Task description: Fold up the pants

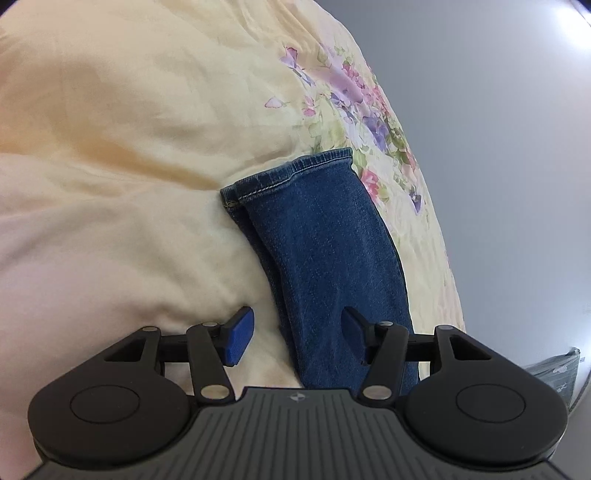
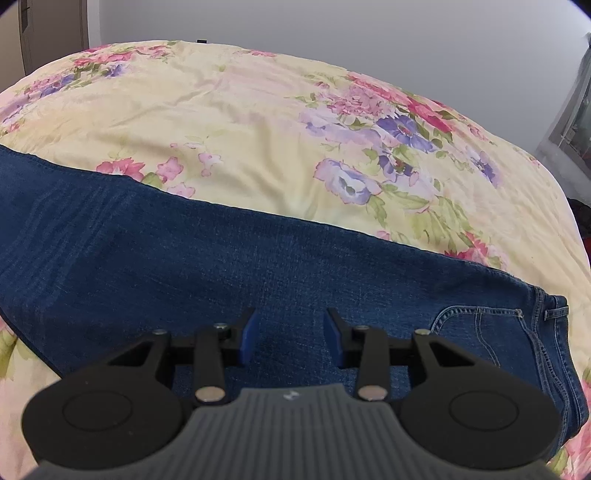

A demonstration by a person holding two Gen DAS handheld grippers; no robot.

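Note:
Dark blue jeans (image 2: 229, 258) lie flat on a bed with a cream floral cover (image 2: 240, 122), the legs stacked on one another. In the left wrist view the leg ends (image 1: 317, 229) run away from me, with the stitched hems (image 1: 295, 173) at the far end. My left gripper (image 1: 297, 332) is open and empty, hovering over the lower legs. In the right wrist view the waist with a front pocket (image 2: 480, 332) is at the right. My right gripper (image 2: 290, 338) is open and empty above the thigh part.
The bed cover (image 1: 129, 166) spreads wide to the left of the legs. The bed's edge runs close along the right of the legs, with grey floor (image 1: 498, 147) beyond. A grey wall (image 2: 332, 33) stands behind the bed, with furniture (image 2: 569, 122) at the right.

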